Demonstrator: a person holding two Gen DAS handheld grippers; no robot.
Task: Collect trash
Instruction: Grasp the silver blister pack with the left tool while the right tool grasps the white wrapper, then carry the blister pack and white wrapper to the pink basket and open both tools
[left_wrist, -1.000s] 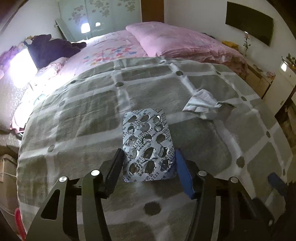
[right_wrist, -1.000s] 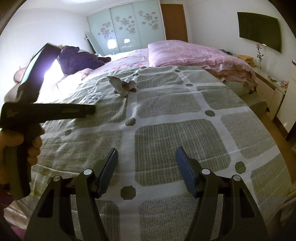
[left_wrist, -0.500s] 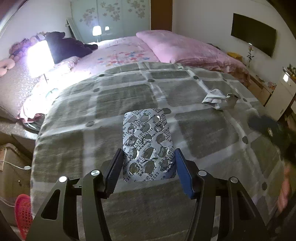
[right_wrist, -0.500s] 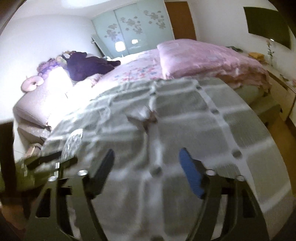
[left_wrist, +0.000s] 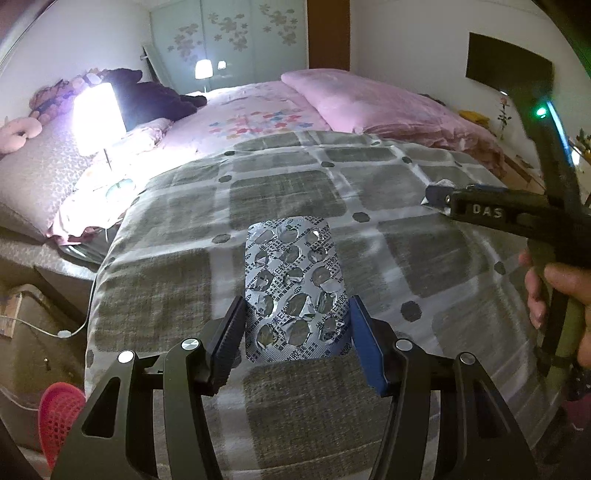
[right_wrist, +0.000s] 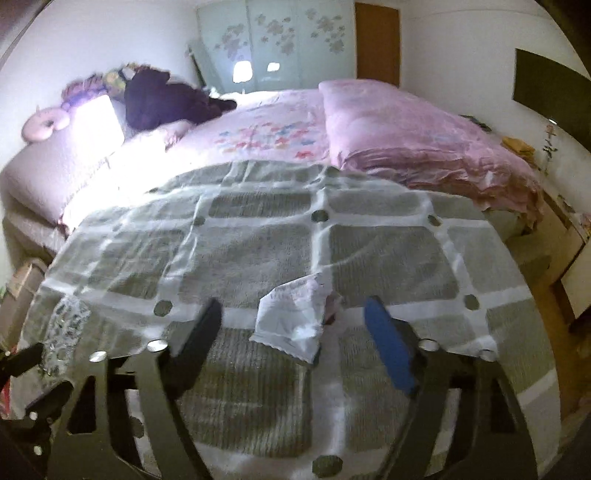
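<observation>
My left gripper (left_wrist: 297, 332) is shut on an empty silver blister pack (left_wrist: 295, 284) and holds it above the grey checked blanket (left_wrist: 280, 195). The pack also shows at the left edge of the right wrist view (right_wrist: 62, 332). My right gripper (right_wrist: 295, 332) is open, its fingers on either side of a crumpled white paper wrapper (right_wrist: 295, 317) that lies on the blanket. In the left wrist view the right gripper (left_wrist: 436, 195) reaches in from the right and hides most of the wrapper.
A red mesh basket (left_wrist: 59, 417) stands on the floor at the bed's left corner. A pink quilt (right_wrist: 406, 136), a dark garment (right_wrist: 166, 96) and a lit lamp (left_wrist: 98, 114) lie at the bed's far end. A cardboard box (right_wrist: 22, 288) sits left of the bed.
My left gripper has pulled back and leftwards with the blister pack. My right gripper has swung across the bed and now straddles the paper wrapper.
</observation>
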